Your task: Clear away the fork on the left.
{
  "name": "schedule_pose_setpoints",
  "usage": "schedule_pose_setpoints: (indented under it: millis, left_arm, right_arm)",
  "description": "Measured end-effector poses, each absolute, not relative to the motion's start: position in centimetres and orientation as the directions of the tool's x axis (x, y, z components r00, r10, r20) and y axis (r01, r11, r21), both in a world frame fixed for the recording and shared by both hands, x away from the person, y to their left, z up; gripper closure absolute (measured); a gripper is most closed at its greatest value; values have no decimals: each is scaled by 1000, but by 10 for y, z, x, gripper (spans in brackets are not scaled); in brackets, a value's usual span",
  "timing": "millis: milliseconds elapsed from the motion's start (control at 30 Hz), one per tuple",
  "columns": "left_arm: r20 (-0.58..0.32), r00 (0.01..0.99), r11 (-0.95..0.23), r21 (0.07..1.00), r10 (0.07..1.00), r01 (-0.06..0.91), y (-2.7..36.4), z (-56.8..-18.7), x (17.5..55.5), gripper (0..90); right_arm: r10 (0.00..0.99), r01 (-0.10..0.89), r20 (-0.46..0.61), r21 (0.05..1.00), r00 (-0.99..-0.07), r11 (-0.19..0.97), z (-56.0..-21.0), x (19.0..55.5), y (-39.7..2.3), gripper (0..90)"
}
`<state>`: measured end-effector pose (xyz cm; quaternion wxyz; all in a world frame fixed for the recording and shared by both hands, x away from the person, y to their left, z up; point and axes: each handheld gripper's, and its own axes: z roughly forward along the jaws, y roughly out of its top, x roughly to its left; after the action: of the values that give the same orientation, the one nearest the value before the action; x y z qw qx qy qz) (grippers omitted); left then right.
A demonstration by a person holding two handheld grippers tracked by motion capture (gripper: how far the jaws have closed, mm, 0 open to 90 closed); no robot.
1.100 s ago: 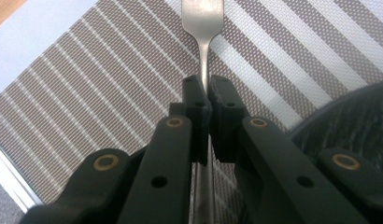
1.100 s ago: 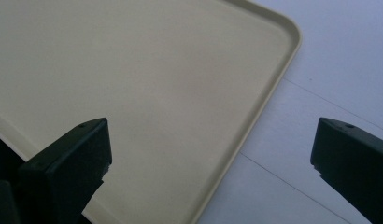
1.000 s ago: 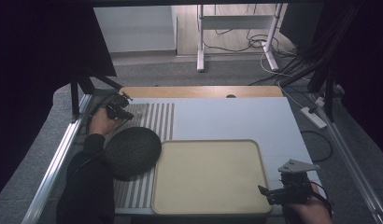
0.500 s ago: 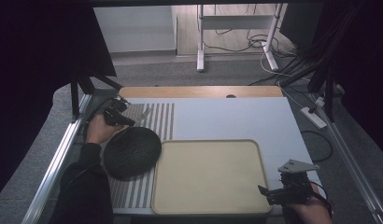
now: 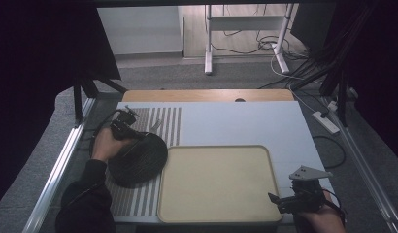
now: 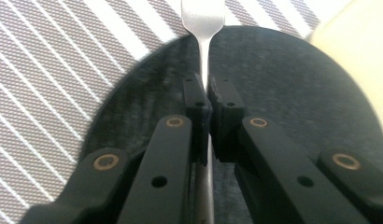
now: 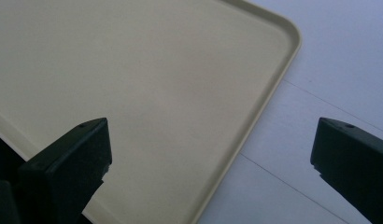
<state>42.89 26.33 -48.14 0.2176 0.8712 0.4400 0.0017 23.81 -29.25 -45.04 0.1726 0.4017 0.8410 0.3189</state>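
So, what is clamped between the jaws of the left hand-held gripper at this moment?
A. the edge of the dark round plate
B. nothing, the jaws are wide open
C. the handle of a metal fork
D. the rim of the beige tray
C. In the left gripper view the left hand-held gripper has its jaws shut on the thin handle of the metal fork, held above the dark round plate.
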Motion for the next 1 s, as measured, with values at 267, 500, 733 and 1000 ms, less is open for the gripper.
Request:
schedule_pose_setpoints:
  millis: [267, 500, 733, 1000]
  left_arm:
    - [-184, 622, -533, 369, 761, 762, 245, -481, 407, 857]
    - [-201, 635, -533, 392, 746, 750, 225, -480, 381, 858]
    - [-201, 643, -544, 387, 739, 745, 206, -478, 364, 858]
    - [-222, 631, -530, 380, 744, 758, 192, -475, 345, 858]
  right_arm:
    - [784, 564, -35, 675, -620, 476, -450, 238, -292, 0]
    - [781, 560, -41, 674, -623, 482, -450, 237, -292, 0]
    - [778, 557, -45, 672, -627, 488, -450, 237, -291, 0]
    - [776, 557, -44, 671, -629, 489, -450, 237, -291, 0]
